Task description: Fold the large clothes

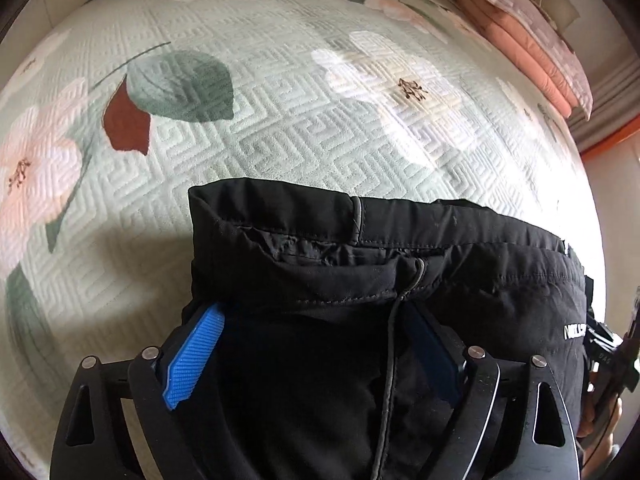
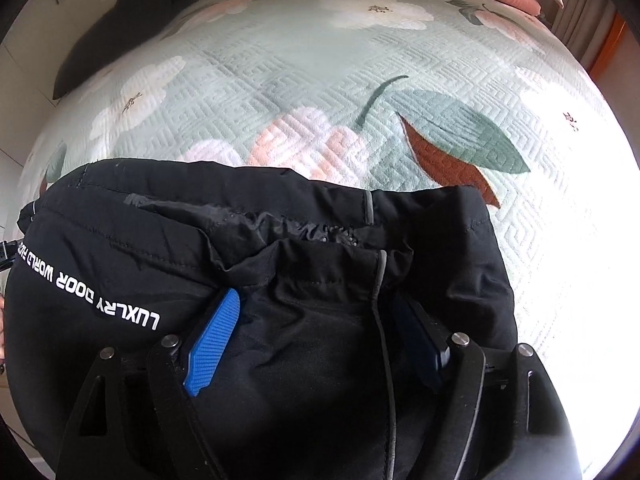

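Note:
A black garment (image 1: 440, 248) with white lettering (image 2: 92, 292) lies folded on the bed, its seamed edge turned away from me. In the left wrist view my left gripper (image 1: 312, 312) points down over it, its jaws spread wide. The cloth bunches up between the blue pads (image 1: 196, 352) without being pinched. My right gripper (image 2: 316, 296) stands the same way over the garment (image 2: 120, 240), open, with one blue pad (image 2: 214, 340) showing its bare face. A thin cord (image 1: 394, 344) runs down the cloth between the left fingers.
The bed carries a pale green quilted cover (image 1: 280, 120) with a flower and leaf print. Folded pink blankets (image 1: 528, 52) are stacked at the far right corner. A dark cloth (image 2: 120, 20) lies at the far left edge. A hand (image 1: 596, 420) shows at the right margin.

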A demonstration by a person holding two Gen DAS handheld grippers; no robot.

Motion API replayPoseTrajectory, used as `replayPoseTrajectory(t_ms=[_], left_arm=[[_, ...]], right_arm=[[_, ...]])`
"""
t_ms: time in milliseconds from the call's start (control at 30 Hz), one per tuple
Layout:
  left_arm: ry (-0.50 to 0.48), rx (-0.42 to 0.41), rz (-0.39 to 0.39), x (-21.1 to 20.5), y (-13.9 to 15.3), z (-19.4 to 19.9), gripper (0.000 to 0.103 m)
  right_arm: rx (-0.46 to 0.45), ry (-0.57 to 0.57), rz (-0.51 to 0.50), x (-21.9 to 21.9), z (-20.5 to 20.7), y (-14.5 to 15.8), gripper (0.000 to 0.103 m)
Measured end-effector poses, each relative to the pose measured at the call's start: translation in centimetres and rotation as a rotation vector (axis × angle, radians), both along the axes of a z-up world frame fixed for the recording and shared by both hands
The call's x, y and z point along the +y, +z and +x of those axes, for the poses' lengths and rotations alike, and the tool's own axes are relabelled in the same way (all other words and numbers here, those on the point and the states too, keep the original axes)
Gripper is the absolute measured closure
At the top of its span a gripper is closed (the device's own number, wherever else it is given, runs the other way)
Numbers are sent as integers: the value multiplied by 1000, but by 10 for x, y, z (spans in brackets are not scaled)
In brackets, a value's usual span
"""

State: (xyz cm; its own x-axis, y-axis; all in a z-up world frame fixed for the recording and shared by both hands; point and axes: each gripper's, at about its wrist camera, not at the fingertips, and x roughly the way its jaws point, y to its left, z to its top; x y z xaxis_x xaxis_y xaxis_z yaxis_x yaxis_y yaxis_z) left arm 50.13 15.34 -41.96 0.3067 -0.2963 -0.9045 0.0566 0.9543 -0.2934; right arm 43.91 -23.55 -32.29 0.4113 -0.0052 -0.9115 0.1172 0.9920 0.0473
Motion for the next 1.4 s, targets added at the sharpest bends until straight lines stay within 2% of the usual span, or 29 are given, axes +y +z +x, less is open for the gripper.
replayPoseTrajectory(t_ms=[133, 300, 400, 600, 833, 933, 1000, 1133, 1200, 1300, 1400], left_arm=[[-21, -39, -2, 1, 6, -9, 11], [-72, -123, 139, -10, 46, -46, 11], [-91, -151, 170, -15, 67, -70, 11], [-97, -125, 156, -8, 94, -114, 11], [-13, -94, 158, 36, 88, -133, 11], [56, -76, 104, 71, 83, -133, 11], [68, -56, 28, 89, 78, -129, 11], [-11, 100, -221, 106, 42, -108, 11], [-13, 165, -317, 107, 22, -99, 11], [-19, 212, -378, 103, 0, -90, 11], [-34, 254, -447, 96, -18, -84, 11]], right_arm=[[-15, 5, -1, -3, -4, 3, 22], [2, 12, -21, 2, -5, 5, 21], [29, -13, -21, 5, -12, 13, 21], [50, -40, 4, 5, -53, 42, 20], [46, -66, -9, -25, -116, 64, 20], [45, -60, 8, -42, -128, 63, 20], [44, -43, 42, -51, -130, 61, 20], [49, 14, 102, -60, -131, 50, 19], [57, 46, 133, -60, -129, 41, 18], [54, 59, 164, -63, -120, 30, 13], [68, 56, 257, -74, -112, 19, 7]])
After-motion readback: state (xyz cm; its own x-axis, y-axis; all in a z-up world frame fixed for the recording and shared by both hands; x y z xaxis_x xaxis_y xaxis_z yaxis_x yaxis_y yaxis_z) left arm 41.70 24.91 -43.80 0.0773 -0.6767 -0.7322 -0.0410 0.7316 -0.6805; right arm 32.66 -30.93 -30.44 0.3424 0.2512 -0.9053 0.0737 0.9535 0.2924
